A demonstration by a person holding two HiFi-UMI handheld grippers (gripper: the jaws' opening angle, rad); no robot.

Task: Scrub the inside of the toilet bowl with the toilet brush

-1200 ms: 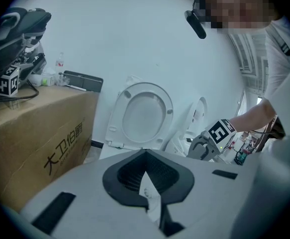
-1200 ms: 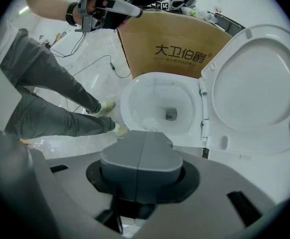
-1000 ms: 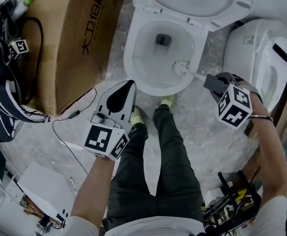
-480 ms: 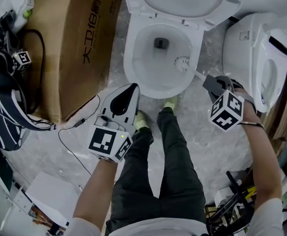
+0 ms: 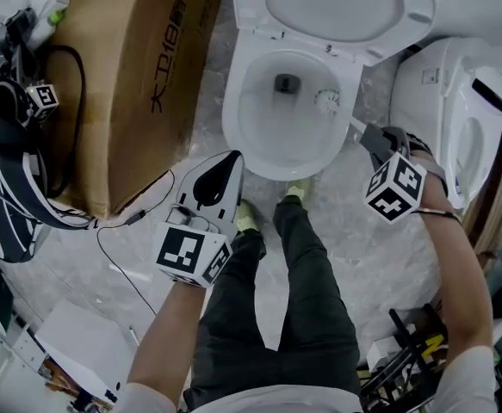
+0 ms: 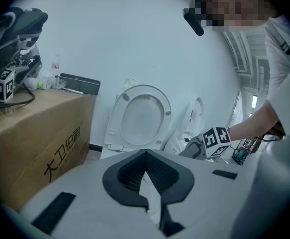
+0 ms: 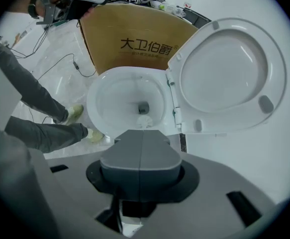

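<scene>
Left gripper (image 5: 230, 158): jaws together on nothing, held near the brown cardboard box (image 5: 139, 76).
White ceramic toilet bowl (image 5: 232, 119): lid raised, inside exposed.
White-bristled toilet brush (image 5: 328, 100): head against the bowl's right inner wall.
Right gripper (image 5: 374, 138): jaws clamped on the brush handle.
Progress: scrubbing seems under way; the left wall and drain look still to do.

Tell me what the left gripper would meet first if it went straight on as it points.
Probably the front rim of the toilet bowl, close ahead of the left gripper; depth is hard to judge.
</scene>
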